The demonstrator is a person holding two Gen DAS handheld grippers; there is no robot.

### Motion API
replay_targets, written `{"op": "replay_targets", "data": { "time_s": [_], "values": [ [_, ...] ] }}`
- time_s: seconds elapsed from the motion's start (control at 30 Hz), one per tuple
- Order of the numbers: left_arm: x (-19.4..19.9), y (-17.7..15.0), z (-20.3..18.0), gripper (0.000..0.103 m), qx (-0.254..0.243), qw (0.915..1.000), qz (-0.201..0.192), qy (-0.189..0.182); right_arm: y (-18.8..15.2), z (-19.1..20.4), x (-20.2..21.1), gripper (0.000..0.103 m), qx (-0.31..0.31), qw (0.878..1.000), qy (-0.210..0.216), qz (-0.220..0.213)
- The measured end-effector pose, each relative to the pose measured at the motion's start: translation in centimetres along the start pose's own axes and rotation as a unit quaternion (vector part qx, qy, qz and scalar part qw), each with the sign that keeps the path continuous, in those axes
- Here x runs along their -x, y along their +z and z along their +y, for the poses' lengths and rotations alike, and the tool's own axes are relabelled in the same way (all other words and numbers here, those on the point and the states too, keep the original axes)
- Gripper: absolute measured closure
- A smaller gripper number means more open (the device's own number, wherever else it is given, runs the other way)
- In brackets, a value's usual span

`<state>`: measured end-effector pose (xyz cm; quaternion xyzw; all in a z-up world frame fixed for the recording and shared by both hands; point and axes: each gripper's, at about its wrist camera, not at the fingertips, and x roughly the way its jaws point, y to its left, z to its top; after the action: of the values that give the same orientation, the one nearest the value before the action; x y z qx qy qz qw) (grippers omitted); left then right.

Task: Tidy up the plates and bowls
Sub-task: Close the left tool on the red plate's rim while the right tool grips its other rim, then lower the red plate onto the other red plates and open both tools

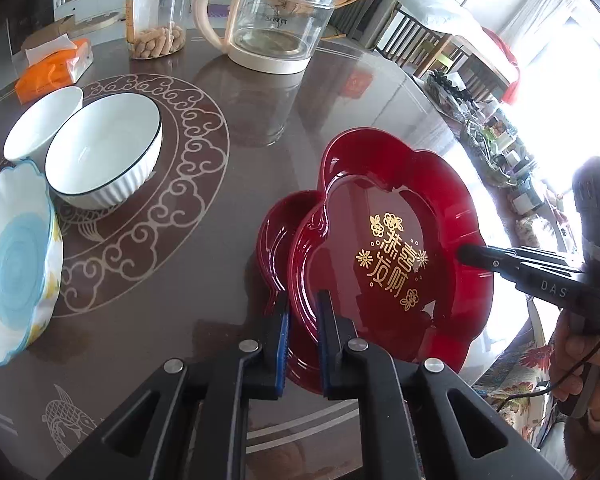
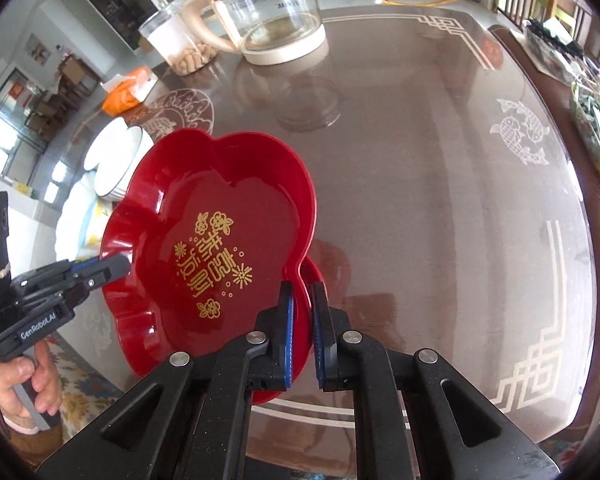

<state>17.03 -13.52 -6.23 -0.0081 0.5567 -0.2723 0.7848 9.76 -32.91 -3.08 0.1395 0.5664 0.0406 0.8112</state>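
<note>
A red flower-shaped plate with gold characters is held tilted above the table, over a second red plate lying beneath it. My left gripper is shut on the top plate's near-left rim. My right gripper is shut on its opposite rim; it also shows in the left wrist view. The top plate fills the right wrist view, with the left gripper at its left edge. A white ribbed bowl with a dark rim, a small white bowl and a white and blue scalloped bowl stand at the left.
A glass kettle with a cream base, a plastic jar of peanuts and an orange tissue pack stand at the back of the brown glass-topped table. A cluttered basket sits at the table's right edge.
</note>
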Motion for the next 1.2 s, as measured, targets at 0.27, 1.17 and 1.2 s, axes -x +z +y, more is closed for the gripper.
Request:
{"op": "replay_targets", "data": {
  "time_s": [0.27,1.17,1.2],
  "values": [
    [-0.3,-1.9,-0.6,0.088,-0.017,0.9994,0.009,0.030,0.5,0.9,-1.6,0.091,0.009,1.000,-0.011,0.005],
    [5.3,-9.6,2.8,0.013,0.028,0.9764,-0.170,0.130,-9.1,5.5,4.4,0.033,0.013,0.945,-0.124,-0.303],
    [5.3,-9.9,3.0,0.013,0.031,0.9762,-0.170,0.131,-10.2,5.9,4.3,0.033,0.005,0.943,-0.118,-0.311]
  ]
}}
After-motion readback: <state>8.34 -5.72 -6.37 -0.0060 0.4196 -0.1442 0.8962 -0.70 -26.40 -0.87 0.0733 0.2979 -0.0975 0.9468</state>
